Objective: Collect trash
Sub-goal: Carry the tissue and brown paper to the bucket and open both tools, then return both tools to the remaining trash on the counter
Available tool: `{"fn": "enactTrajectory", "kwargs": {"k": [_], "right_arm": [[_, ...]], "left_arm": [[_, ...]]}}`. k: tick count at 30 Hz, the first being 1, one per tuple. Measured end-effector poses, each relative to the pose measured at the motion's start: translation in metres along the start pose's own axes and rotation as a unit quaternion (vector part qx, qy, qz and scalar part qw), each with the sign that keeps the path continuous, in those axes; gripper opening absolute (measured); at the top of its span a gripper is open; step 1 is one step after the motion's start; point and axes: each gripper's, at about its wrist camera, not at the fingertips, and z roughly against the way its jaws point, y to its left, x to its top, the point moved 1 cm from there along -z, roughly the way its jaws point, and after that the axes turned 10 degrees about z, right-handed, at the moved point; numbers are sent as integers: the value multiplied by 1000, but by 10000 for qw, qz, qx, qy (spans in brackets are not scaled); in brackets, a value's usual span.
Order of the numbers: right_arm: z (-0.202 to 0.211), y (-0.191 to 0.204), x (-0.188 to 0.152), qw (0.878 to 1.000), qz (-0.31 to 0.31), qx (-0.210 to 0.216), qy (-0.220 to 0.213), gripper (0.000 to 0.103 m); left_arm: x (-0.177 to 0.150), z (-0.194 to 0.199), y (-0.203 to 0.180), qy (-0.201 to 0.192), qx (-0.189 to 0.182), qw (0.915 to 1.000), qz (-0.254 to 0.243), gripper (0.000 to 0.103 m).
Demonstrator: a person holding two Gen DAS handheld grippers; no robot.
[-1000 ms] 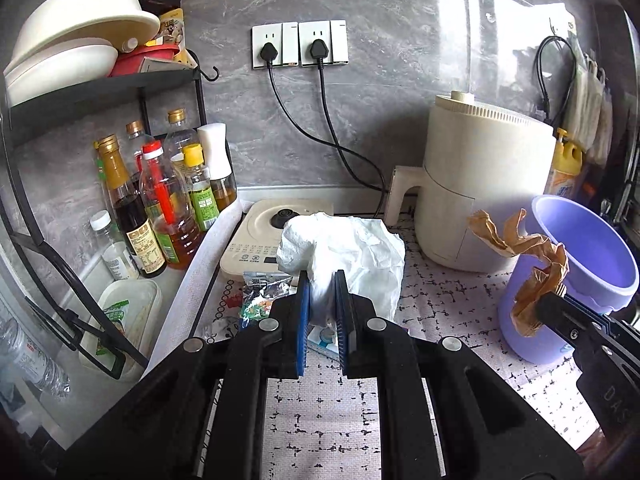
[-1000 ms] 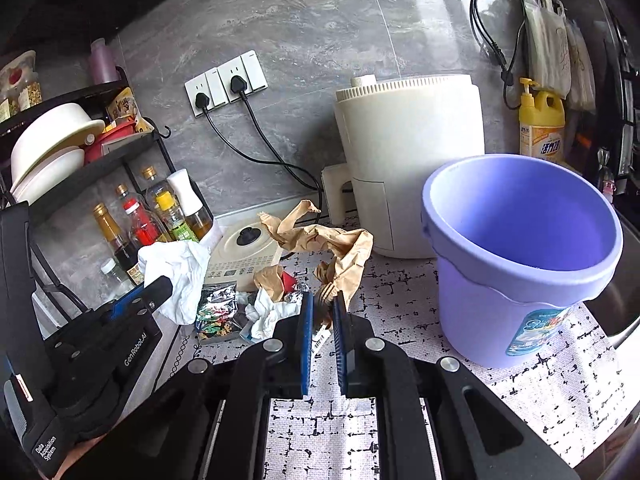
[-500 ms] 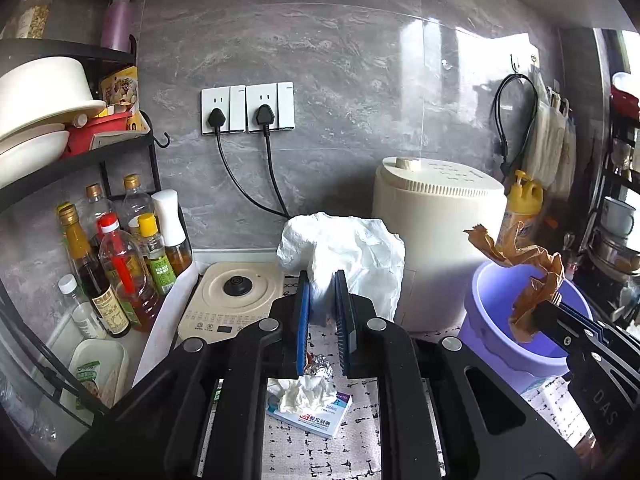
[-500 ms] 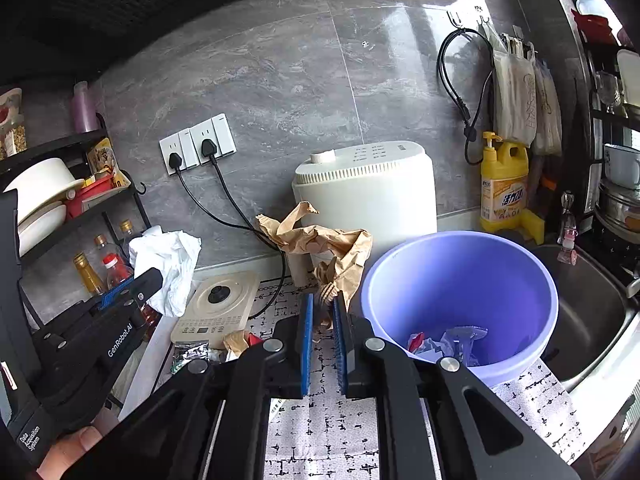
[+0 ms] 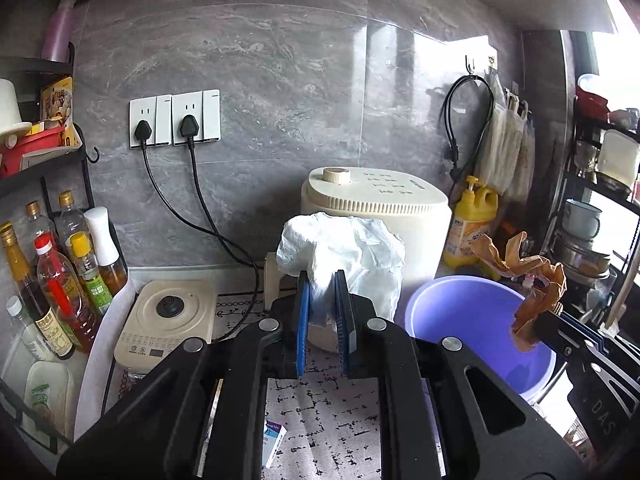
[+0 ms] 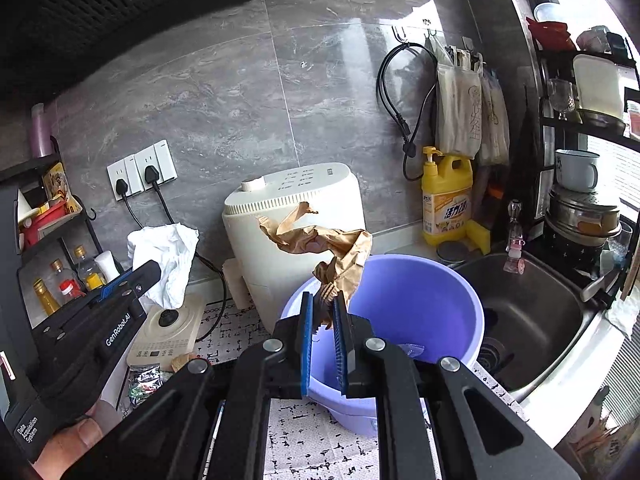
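The left gripper (image 5: 322, 312) had its blue fingers (image 5: 303, 320) pinched on a crumpled white tissue (image 5: 348, 256), which stood up above the fingertips in front of the cream air fryer (image 5: 400, 208). The right gripper (image 6: 325, 320) pinched a crumpled brown paper (image 6: 332, 246), whose lower end sat between the fingers while the rest rose and spread leftward across the air fryer's face. The purple bucket (image 6: 440, 300) served as the landmark: the brown paper hung at its near left rim, partly over the opening, and the tissue was held to the left of the bucket, apart from it. In the left wrist view the brown paper (image 5: 532, 280) showed above the bucket's (image 5: 460, 312) right side, gripped by the right gripper (image 5: 538, 326). A scrap of trash lay in the bottom of the bucket. The bucket stood on the patterned tabletop (image 6: 320, 440), just in front of the air fryer and beside the sink (image 6: 532, 320) on its right. Left of the bucket, an induction cooker (image 5: 168, 320) sat on the tabletop, with a foil wrapper (image 6: 146, 380) near it. A small box (image 5: 274, 440) lay on the tabletop left of the bucket. A thumb (image 6: 76, 440) showed on the left gripper's handle.
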Motion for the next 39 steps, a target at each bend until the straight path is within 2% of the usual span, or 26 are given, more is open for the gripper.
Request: {"fn": "enactTrajectory", "kwargs": {"k": [5,7,17,22,25,27,28,29,33,36,39], "right_arm": [[-6,-11,1,9997,-113,-217,71,16],[-8,-16,-2,9994,-213,-248,107,31],[-2,-35,-13,9968,-403,-637,260,34],[10,-41,-19,9943,-495,-905,286,34],[18,-47,-21,9922,-559,-1082,281,34],[22,-50,-23,9907,-607,-1181,290,34],[24,-51,-24,9902,-618,-1220,293,34],[25,-52,-25,9898,-620,-1248,299,34],[25,-49,-26,9901,-592,-1234,315,38],[21,-42,-26,9920,-539,-1098,317,40],[13,-28,-24,9945,-437,-887,338,45]], "left_arm": [[-1,-14,-10,91,-186,9998,-42,12],[-1,-20,-13,144,-240,9996,-47,12],[-6,-39,-31,411,-722,9965,-62,12],[-14,-42,-50,573,-1099,9922,-156,12],[-18,-47,-64,792,-1423,9864,-199,15],[-20,-47,-69,820,-1526,9847,-176,32],[-20,-47,-70,788,-1538,9848,-154,49],[-20,-46,-70,753,-1535,9852,-142,61],[-19,-46,-63,727,-1367,9879,-129,69],[-18,-45,-50,704,-1186,9904,-103,73],[-14,-40,-30,596,-953,9937,-26,83]]}}
